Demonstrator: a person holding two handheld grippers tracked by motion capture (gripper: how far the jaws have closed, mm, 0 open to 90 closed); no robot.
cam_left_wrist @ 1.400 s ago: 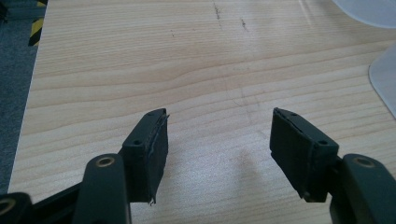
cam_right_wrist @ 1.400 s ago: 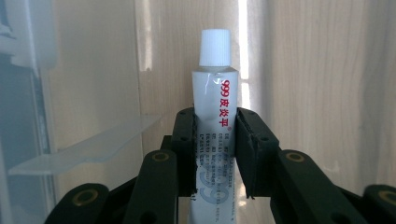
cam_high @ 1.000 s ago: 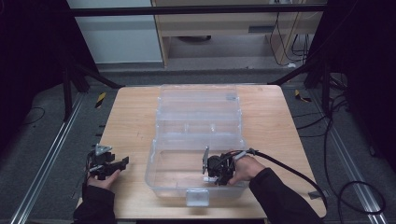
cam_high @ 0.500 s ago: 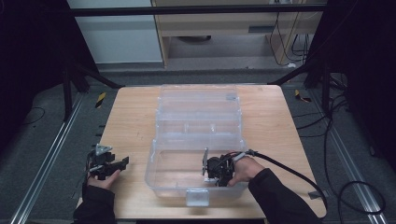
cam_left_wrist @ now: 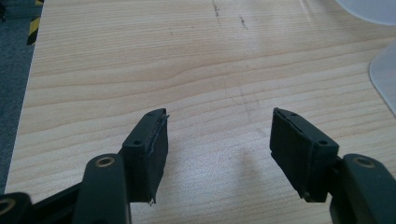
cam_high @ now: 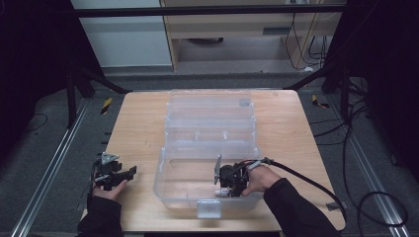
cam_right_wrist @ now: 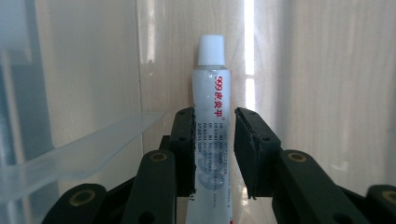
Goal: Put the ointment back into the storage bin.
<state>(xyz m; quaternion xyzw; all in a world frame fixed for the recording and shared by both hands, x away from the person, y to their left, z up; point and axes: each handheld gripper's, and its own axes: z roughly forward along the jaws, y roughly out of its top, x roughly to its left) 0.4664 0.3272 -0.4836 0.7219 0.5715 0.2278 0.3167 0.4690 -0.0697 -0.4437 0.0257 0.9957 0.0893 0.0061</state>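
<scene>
Little has moved since the earlier frames: the right gripper (cam_high: 228,181) stays low inside the clear bin (cam_high: 170,170) at the bench's (cam_high: 138,123) near edge. Its jaws bracket a small white-capped tube (cam_right_wrist: 211,126); a sliver of gap shows on one side, so a firm grip cannot be confirmed. The tube looks light, soft and slippery, best held mid-body. The left gripper (cam_left_wrist: 217,149), jaws wide apart and empty, hovers over bare pale wood near the left corner, dark floor beyond.
</scene>
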